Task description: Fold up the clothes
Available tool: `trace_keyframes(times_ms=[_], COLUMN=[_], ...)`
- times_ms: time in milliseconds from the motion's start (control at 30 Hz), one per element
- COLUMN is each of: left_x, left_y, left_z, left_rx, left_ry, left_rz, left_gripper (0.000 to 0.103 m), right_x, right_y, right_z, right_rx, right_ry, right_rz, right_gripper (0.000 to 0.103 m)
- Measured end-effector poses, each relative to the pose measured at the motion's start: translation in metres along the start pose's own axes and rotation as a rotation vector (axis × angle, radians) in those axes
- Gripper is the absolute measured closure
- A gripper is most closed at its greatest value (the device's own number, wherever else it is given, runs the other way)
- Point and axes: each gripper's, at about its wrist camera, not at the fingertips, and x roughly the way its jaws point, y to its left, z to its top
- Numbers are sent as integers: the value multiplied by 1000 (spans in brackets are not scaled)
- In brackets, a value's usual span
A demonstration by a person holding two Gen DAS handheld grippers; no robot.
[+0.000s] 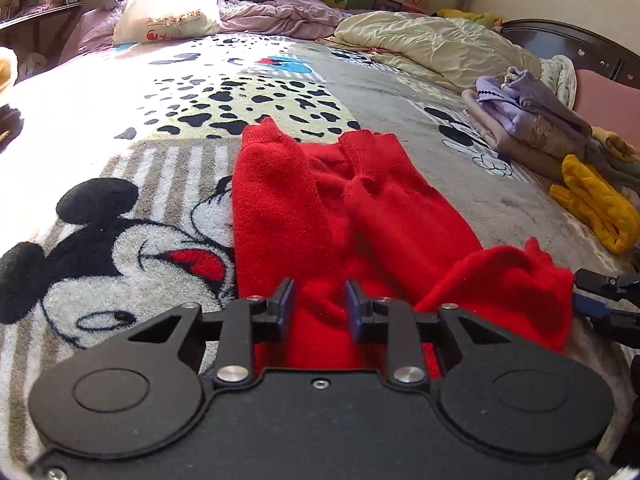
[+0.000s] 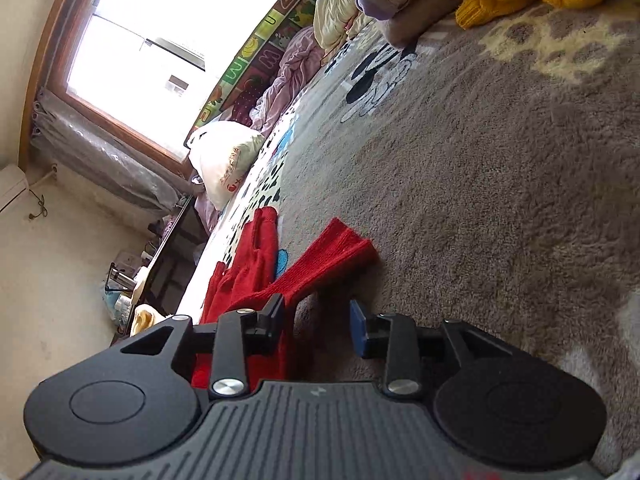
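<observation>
- Left gripper [image 1: 320, 304]: level, its jaws parted, blue pads [image 1: 353, 308] facing each other across the gap, nothing pinched between them.
- Right gripper [image 2: 318, 318]: rolled onto its side, jaws spread wide; its tips also show at the far right of the left view.

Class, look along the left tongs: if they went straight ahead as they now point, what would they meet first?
Most likely the fuzzy red knit garment on the cartoon-print fleece blanket: it lies directly ahead between the open left tongs, though exact depth is unclear.

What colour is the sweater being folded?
Solid red sweater, best seen in the left wrist view, lying on the cartoon-mouse blanket.
</observation>
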Motion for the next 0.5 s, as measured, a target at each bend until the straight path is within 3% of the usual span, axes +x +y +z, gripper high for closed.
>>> trace_keyframes(times_ms=[100,267,367,400,467,500], left_x=[-30,-82,-109,-116,-125,-128], left_y=[-1,-7,-12,-13,-13,-14], left_z=[-11,-49,-71,-78,-86,-89], left_rx=[46,157,249,267,281,289], left_ry=[-73,-104,-104,-106,-118,-124], left_rz=[-15,-111,-151,-166,-182,-188], left_gripper=[77,75,64,58,56,56], right_x=[1,4,10,13,18,20], right_y=[-4,-14,-16,-15,-10,-8], right_z=[2,9,15,16,20,22], right_rx=[26,127,174,180,190,194], right_ry=[1,-10,-12,-9,0,5], right_rz=[13,51,55,58,70,76], right_gripper=[64,64,66,72,81,91])
